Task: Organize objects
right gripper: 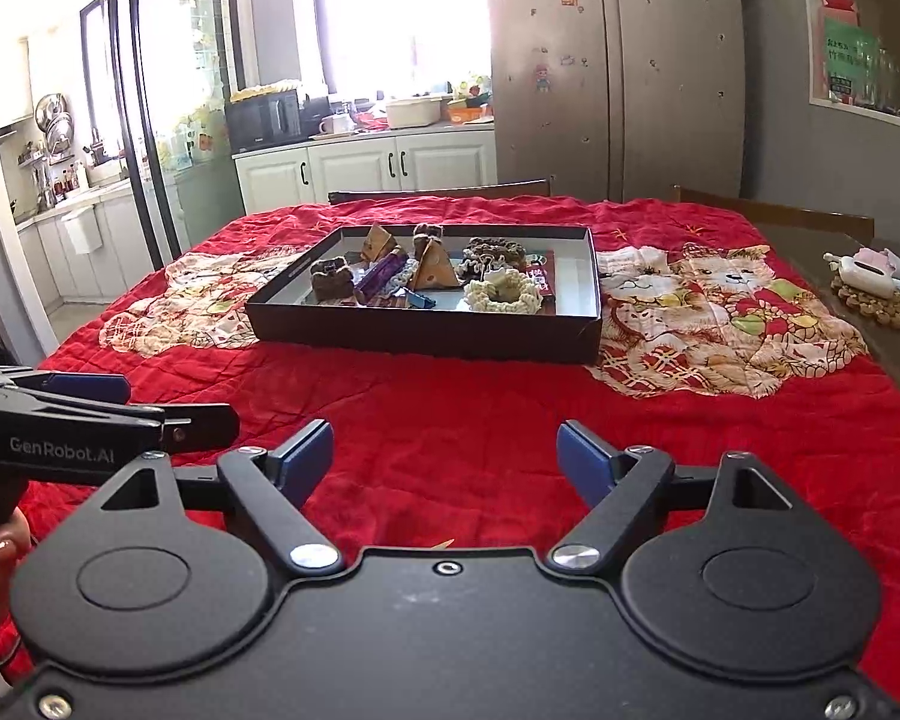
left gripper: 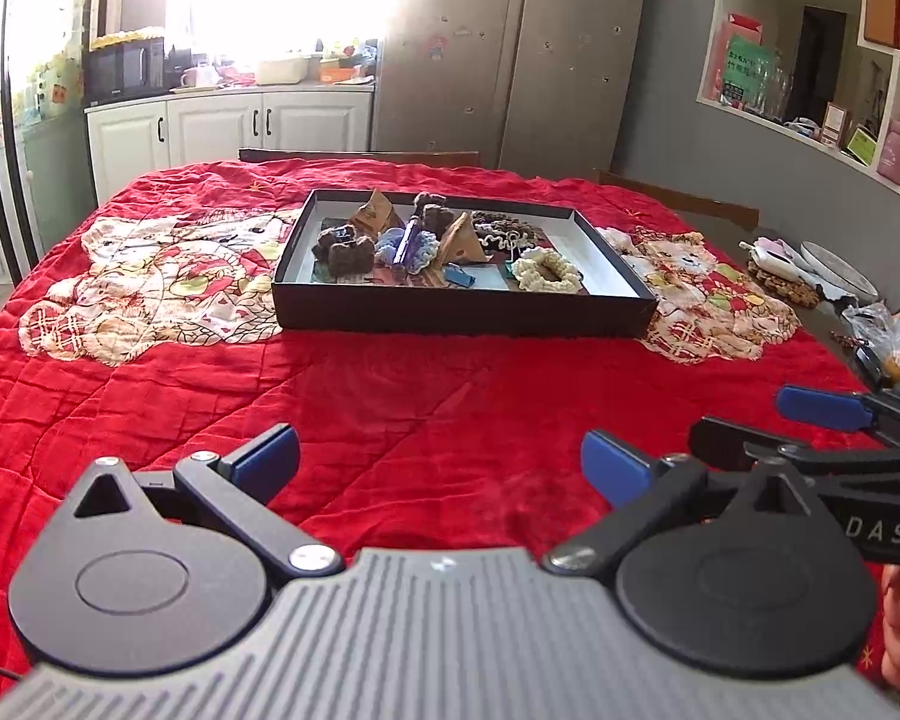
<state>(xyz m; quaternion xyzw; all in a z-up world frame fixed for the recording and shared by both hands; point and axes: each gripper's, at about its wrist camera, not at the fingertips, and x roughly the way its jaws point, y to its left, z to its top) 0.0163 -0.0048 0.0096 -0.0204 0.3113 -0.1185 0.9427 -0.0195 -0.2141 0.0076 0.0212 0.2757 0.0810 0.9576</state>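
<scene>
Left gripper [left gripper: 441, 462] and right gripper [right gripper: 444, 456] hover side by side over the red-quilted table [right gripper: 450, 420], jaws open and empty. One black tray [left gripper: 450, 306] holds two triangular packets [left gripper: 463, 240] and one cream scrunchie [left gripper: 547, 271].

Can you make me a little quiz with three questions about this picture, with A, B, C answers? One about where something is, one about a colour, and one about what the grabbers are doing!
1. Where is the fluffy cream knitted ring?
A. Inside the flat black cardboard box
B. On the chair
C. On the kitchen counter

2. What colour is the quilted blanket on the table?
A. Green
B. Red
C. Yellow

3. What are the left gripper and right gripper doing?
A. Both squeezing toys
B. One holding the box
C. Both open and empty

Answers:
1 A, the ring lies among the other things in the box.
2 B, the blanket is bright red with teddy bear pictures.
3 C, the blue pads stand wide apart with nothing between them.
</scene>
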